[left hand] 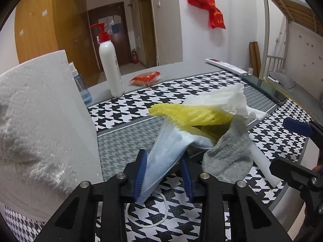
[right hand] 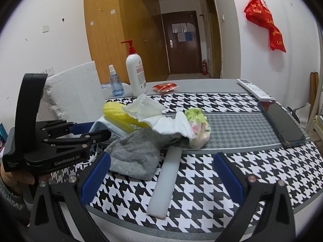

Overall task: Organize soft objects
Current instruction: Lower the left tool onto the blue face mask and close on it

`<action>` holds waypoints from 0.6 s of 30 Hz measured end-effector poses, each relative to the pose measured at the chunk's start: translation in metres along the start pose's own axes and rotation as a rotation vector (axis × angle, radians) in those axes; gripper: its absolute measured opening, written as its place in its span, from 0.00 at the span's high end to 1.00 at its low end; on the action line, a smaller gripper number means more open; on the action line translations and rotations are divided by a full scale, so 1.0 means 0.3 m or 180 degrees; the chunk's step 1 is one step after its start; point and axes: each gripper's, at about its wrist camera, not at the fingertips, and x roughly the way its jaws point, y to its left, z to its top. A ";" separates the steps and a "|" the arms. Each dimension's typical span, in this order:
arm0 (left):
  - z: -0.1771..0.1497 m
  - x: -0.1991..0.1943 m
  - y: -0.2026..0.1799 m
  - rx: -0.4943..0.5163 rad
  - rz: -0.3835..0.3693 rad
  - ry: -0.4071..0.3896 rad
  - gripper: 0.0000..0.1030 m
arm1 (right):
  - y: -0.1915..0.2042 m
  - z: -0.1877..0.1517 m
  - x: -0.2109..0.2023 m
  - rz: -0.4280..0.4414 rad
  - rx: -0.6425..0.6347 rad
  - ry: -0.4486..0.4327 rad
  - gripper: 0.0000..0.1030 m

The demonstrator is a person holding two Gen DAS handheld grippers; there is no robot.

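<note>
the left gripper (left hand: pixel 163 173) body carried the marking "genrobot.ai", legible only in the right wrist view; the red label on the pump bottle (right hand: pixel 136 72) was too small to read. the left gripper's blue pads were closed on the near end of a light blue mask (left hand: pixel 161 155), whose white ear loop (left hand: pixel 149 219) lay on the houndstooth cloth (left hand: pixel 129 109). the right gripper (right hand: pixel 161 175) stood wide open and empty, with a white foam stick (right hand: pixel 166 179) lying between its fingers and touching neither. the soft pile sat mid-table: yellow foam net (left hand: pixel 191 115), white tissue (left hand: pixel 228 98) and grey cloth (left hand: pixel 228 157), stacked and touching. a white foam block (left hand: pixel 40 131) stood just left of the pile. a spray bottle (right hand: pixel 115 84), a red packet (right hand: pixel 164 86), a remote (right hand: pixel 253 89) and a phone (right hand: pixel 281 123) lay around it. only the right wrist view showed a green and pink bag (right hand: pixel 198 127) behind the tissue.
</note>
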 end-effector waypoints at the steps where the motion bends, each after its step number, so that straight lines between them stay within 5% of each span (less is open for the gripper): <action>1: 0.000 0.004 0.002 -0.0007 -0.0001 0.0013 0.74 | -0.002 -0.002 0.001 -0.0006 0.0000 0.0008 0.00; 6: -0.002 -0.005 0.005 -0.0014 -0.0104 -0.0032 0.84 | -0.009 -0.007 0.012 -0.0063 0.0007 0.0078 0.00; 18: -0.008 -0.032 0.015 -0.0077 -0.0212 -0.0166 0.85 | -0.025 -0.053 0.023 -0.0274 0.0017 0.0291 0.00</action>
